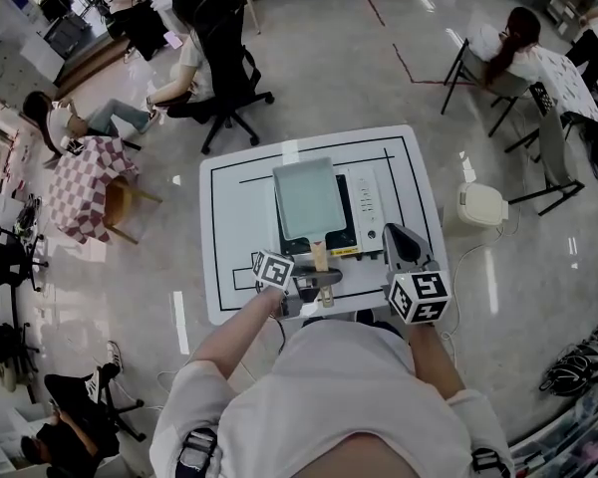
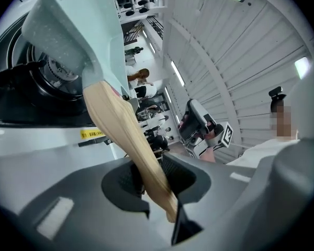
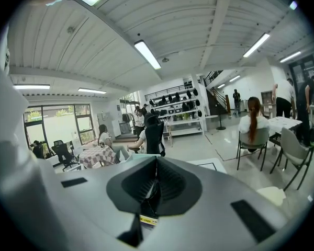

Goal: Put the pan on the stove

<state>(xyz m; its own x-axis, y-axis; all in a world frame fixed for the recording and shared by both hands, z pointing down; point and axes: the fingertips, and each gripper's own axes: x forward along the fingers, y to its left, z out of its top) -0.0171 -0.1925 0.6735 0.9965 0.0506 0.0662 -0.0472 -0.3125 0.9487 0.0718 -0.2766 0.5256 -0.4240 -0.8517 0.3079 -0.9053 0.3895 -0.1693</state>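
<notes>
A pale green square pan (image 1: 309,199) lies on the black portable stove (image 1: 365,207), which stands on the white table (image 1: 229,217). The pan's wooden handle (image 1: 320,257) points toward me. My left gripper (image 1: 319,285) is shut on the end of that handle; in the left gripper view the handle (image 2: 131,145) runs down between the jaws of the left gripper (image 2: 152,182), with the pan (image 2: 78,35) over the burner (image 2: 21,88). My right gripper (image 1: 394,237) hovers at the stove's right front corner, jaws together and empty; the right gripper (image 3: 154,184) view shows nothing between them.
A white bin (image 1: 481,205) stands on the floor right of the table. A black office chair (image 1: 224,58) with a seated person is behind the table. A table with a checked cloth (image 1: 85,182) is at the left. More seated people are at the far right.
</notes>
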